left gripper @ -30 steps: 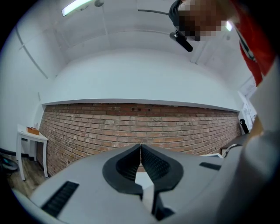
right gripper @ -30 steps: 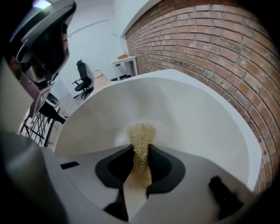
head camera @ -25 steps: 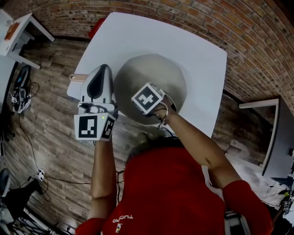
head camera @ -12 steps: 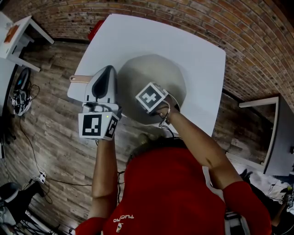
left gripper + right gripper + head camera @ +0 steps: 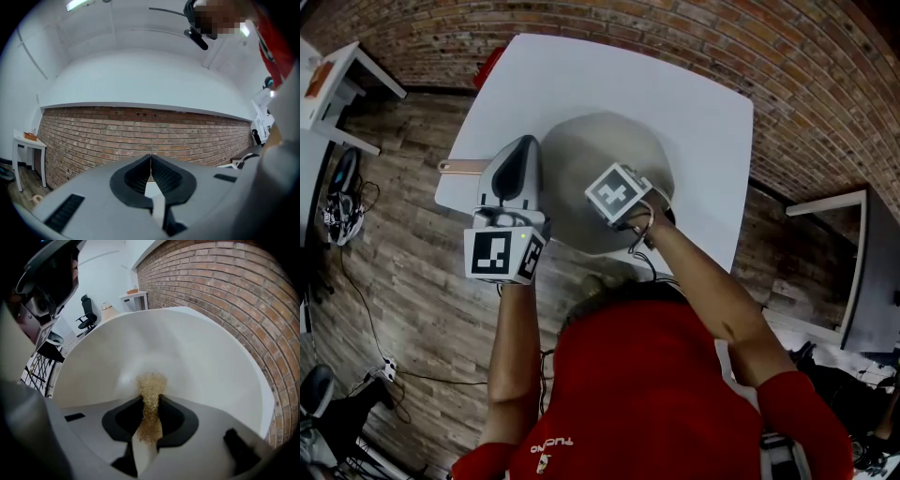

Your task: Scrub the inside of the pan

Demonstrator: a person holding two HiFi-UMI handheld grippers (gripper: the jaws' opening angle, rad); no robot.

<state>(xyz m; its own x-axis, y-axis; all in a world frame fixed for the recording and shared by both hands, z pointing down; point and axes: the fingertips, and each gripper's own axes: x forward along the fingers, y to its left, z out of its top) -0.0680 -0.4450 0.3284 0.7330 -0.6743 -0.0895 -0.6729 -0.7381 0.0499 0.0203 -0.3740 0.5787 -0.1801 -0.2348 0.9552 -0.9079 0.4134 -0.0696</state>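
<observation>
Right gripper (image 5: 151,401) is clamped on a tan, fibrous scrubbing pad (image 5: 151,385). The pad's frayed end sticks out past the jaw tips and meets the pale inner wall of the pan (image 5: 201,357). Holding the pad this way puts the fibres, not the hard jaws, against the surface, which suits scrubbing without scratching. In the head view this gripper dips into the near side of the round pan, with its marker cube (image 5: 619,192) turned up toward the camera.

The left gripper (image 5: 151,158) has its jaws together with nothing between them, and its camera looks out at a brick wall (image 5: 140,136) rather than into the pan. From above it lies just beside the pan's left rim, over the inner end of the wooden handle (image 5: 461,166). It may be bearing down there to stop the pan sliding under the strokes, but no view confirms contact. The handle juts out past the table's left edge.

The pan sits near the front of the white table (image 5: 675,84), close to the person, so both arms reach it easily.

No brand or label shows on the pan, the pad or the table. The marker cubes carry only black-and-white square patterns, and the small print at the hem of the red shirt (image 5: 656,394) is upside down and too small to read.
</observation>
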